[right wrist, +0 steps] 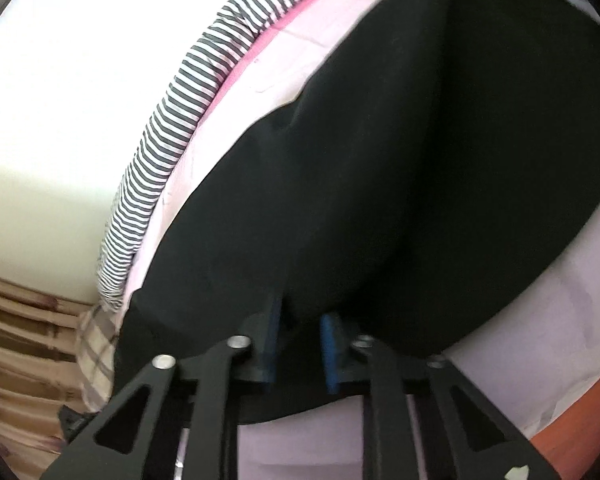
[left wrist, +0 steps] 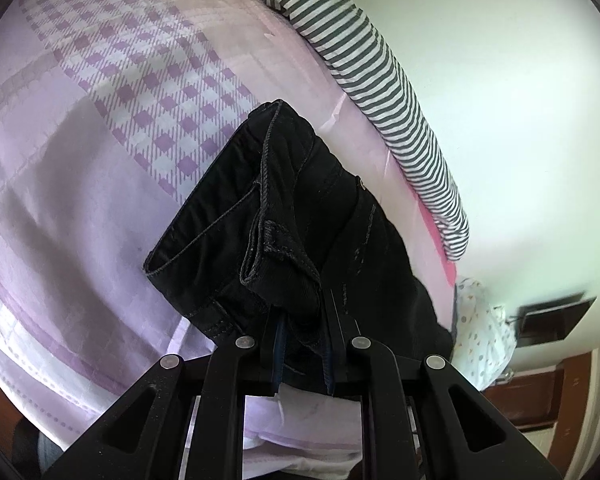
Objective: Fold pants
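Both wrist views look forward along their fingers, close over black pants (left wrist: 296,216) on a lilac bedspread (left wrist: 80,168). Shared: pants (right wrist: 400,160), bedspread, striped cloth (left wrist: 380,64) (right wrist: 172,136) beyond the claw, pale wall.

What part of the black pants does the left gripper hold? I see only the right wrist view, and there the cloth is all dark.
Observer: The left gripper is shut on the waist end of the black pants; the waistband and a belt loop show just ahead of its fingers.
Operator: Is the bed cover plain on that side too?
Observer: No. In the left wrist view the bed cover has a purple and white check pattern beyond the pants.
Operator: Does the striped cloth reach there?
Observer: Yes, the striped cloth runs along the far edge of the bed, by the wall.
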